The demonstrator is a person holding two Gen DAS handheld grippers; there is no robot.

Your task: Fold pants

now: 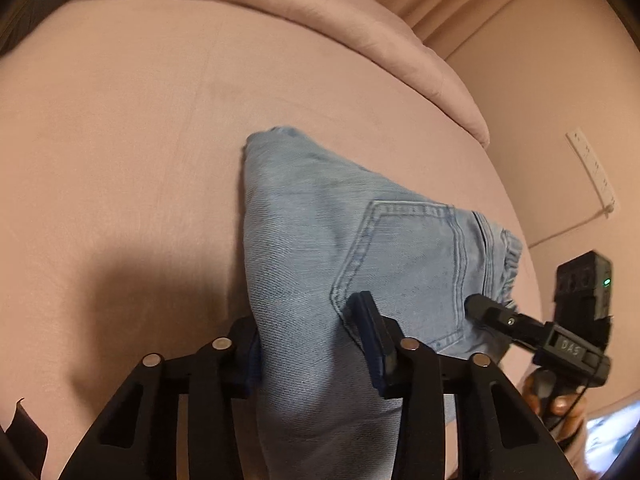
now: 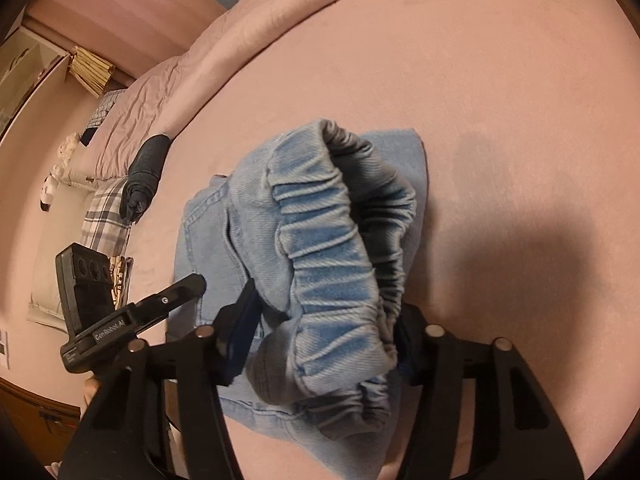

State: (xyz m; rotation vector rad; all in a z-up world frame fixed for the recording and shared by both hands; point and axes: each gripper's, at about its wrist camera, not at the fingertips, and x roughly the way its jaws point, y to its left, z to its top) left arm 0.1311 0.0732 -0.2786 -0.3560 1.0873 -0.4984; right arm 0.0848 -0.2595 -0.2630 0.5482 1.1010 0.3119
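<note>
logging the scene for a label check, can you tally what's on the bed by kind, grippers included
light blue jeans: 1
dark rolled garment by the pillows: 1
plaid pillow: 1
grippers: 2, left gripper and right gripper, each closed on the jeans
total: 5

The pants (image 1: pixel 320 240) are lying folded into a compact bundle on the bed (image 1: pixel 120 140), light blue denim with a stitched back pocket (image 1: pixel 404 264) facing up. Their gathered elastic waistband (image 2: pixel 332 264) is bunching up off the bed, its opening gaping and showing a darker inside. A folded corner is pointing away across the bed.
</note>
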